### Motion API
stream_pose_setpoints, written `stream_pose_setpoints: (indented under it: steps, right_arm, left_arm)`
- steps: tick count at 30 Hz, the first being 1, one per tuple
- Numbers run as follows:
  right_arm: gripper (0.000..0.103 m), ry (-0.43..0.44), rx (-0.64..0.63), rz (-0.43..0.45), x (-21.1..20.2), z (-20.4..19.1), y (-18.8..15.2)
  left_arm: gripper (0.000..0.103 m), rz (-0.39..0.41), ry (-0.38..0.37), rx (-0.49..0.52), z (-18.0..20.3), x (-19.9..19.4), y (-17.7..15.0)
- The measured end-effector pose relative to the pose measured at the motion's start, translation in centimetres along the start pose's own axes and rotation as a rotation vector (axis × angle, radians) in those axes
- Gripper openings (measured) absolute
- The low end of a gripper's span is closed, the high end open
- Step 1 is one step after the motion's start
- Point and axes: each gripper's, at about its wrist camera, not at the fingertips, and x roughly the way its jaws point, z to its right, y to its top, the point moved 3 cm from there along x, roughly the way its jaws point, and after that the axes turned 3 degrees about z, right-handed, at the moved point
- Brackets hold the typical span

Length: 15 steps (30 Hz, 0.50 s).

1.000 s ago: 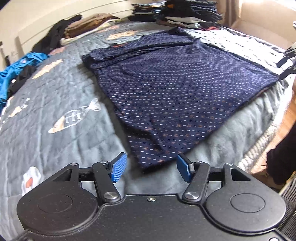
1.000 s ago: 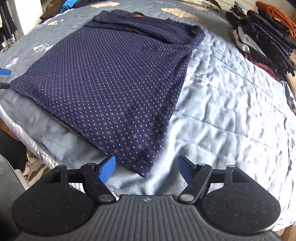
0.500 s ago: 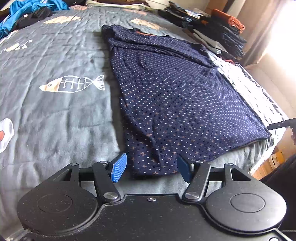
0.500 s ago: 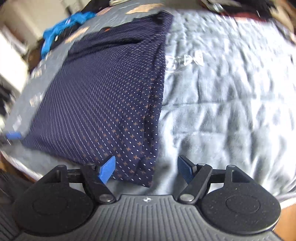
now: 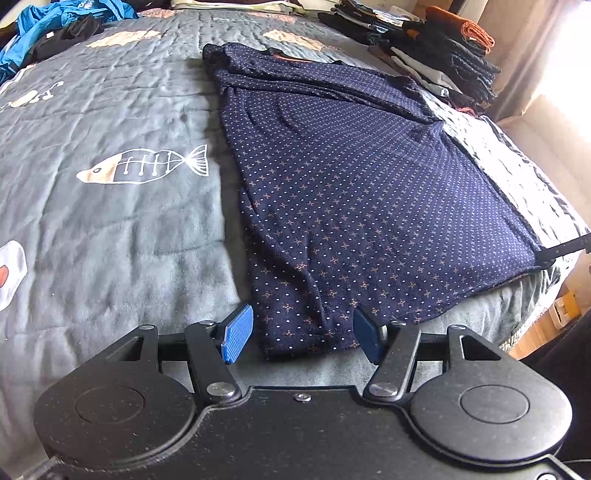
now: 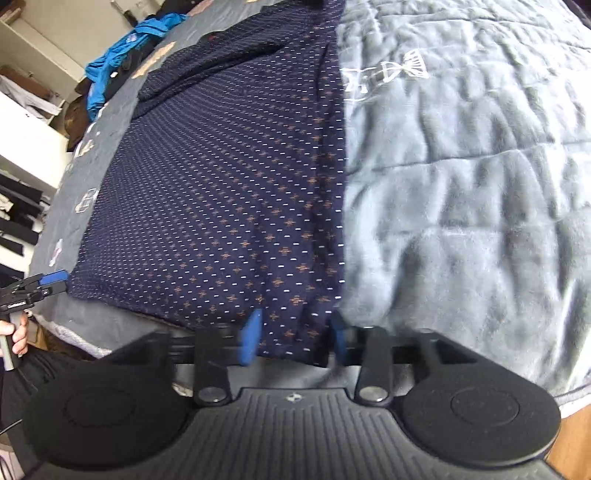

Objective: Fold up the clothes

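Both hem corners lined up for the lift

My right gripper [image 6: 293, 338] has just been closing, shirt [image 5: 351, 192] hem between its jaws; my left gripper [image 5: 301, 334] stands spread, corner between, ungripped.

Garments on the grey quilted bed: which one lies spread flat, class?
The navy dotted shirt, spread flat between both grippers' blue pads. The bright blue garment lies crumpled at the far corner, and the dark clothes sit stacked.
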Motion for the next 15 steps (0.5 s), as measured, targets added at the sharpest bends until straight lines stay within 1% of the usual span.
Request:
stream_pose_setpoints:
  steps: [1,3,7,10,12,15]
  right_arm:
    - [0.020,0.006,0.012,0.005,-0.1,0.2,-0.1]
    - [0.014,0.022,0.038,0.018,-0.4,0.5,-0.1]
    - [0.013,0.043,0.063,0.027,-0.4,0.7,-0.2]
    - [0.013,0.041,0.065,0.020,0.1,0.7,-0.3]
    - [0.013,0.045,0.069,0.020,0.3,0.8,-0.4]
    - [0.013,0.050,0.072,0.023,0.5,0.9,-0.4]
  left_arm:
    - [0.059,0.000,0.004,-0.006,-0.1,0.0,0.0]
    - [0.060,-0.001,0.012,-0.029,-0.6,-0.1,0.1]
    - [0.060,-0.035,-0.014,-0.188,-2.9,0.0,0.2]
    - [0.059,-0.056,-0.055,-0.291,-4.2,0.1,0.2]
    - [0.059,-0.060,-0.076,-0.340,-4.7,0.3,0.1]
    - [0.052,-0.070,-0.102,-0.378,-5.1,0.8,0.1]
